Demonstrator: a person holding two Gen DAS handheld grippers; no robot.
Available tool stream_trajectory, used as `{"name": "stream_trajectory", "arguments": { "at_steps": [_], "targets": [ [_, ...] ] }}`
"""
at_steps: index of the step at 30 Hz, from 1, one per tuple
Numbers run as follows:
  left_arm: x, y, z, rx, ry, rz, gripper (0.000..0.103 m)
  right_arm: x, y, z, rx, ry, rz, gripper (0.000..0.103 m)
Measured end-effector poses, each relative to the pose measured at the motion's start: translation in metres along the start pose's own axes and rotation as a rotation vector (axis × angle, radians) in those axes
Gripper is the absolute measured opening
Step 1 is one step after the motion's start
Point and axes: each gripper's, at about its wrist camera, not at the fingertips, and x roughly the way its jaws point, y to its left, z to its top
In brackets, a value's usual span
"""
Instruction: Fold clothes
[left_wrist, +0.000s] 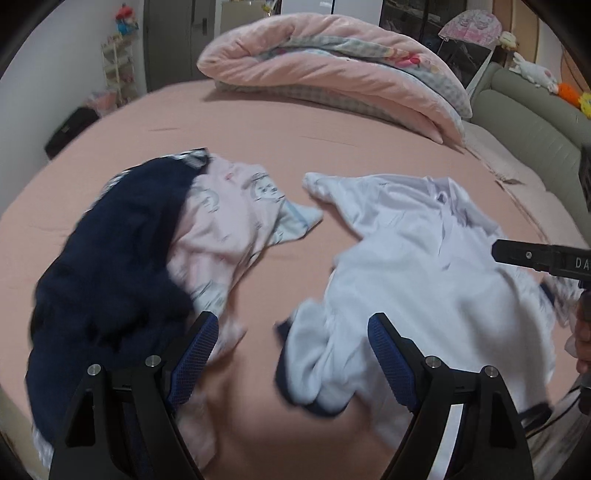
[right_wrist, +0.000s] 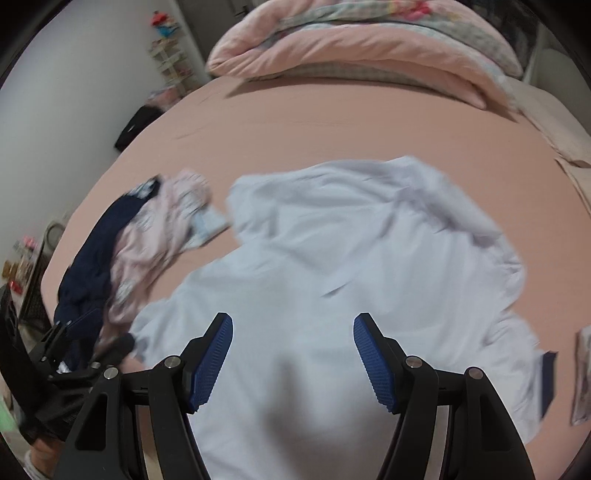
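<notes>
Left wrist view: a pink bed (left_wrist: 258, 122) carries a crumpled white shirt (left_wrist: 424, 258), with a navy garment (left_wrist: 110, 258) lying well apart. The left gripper (left_wrist: 291, 354) and right gripper (right_wrist: 293, 360) hover spread, grasping nothing.

Bed sheet (left_wrist: 258, 122) seen in salmon pink; shirt (right_wrist: 332, 251) in pale bluish white; garment (left_wrist: 110, 258) in navy; top (left_wrist: 229, 214) in light pink, printed with small grey figures; quilt (left_wrist: 332, 66) in pink, checked underside
</notes>
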Motion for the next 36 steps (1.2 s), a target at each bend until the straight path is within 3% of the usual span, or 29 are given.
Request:
{"name": "stream_trajectory", "arguments": {
  "at_steps": [5,9,15,21,23,36],
  "targets": [
    [0.032,-0.023,0.042,0.045,0.029,-0.026,0.083,-0.007,-0.048,0.031,0.003,-0.010,-0.076,0.068],
    [0.064,-0.041,0.077,0.037,0.086,-0.094,0.083,-0.005,-0.085,0.054,-0.024,-0.013,-0.146,0.068],
    [0.103,-0.047,0.111,-0.054,0.146,-0.131,0.083,0.004,-0.112,0.069,-0.165,-0.003,-0.209,0.068],
    [0.133,-0.038,0.119,-0.163,0.178,-0.116,0.083,0.027,-0.122,0.067,-0.204,0.008,-0.215,0.068],
    [0.143,-0.038,0.118,-0.171,0.192,-0.080,0.083,0.037,-0.121,0.069,-0.208,0.011,-0.210,0.068],
    [0.171,-0.036,0.125,-0.205,0.252,-0.072,0.083,0.097,-0.109,0.074,-0.341,0.051,-0.282,0.068]
  ]
}}
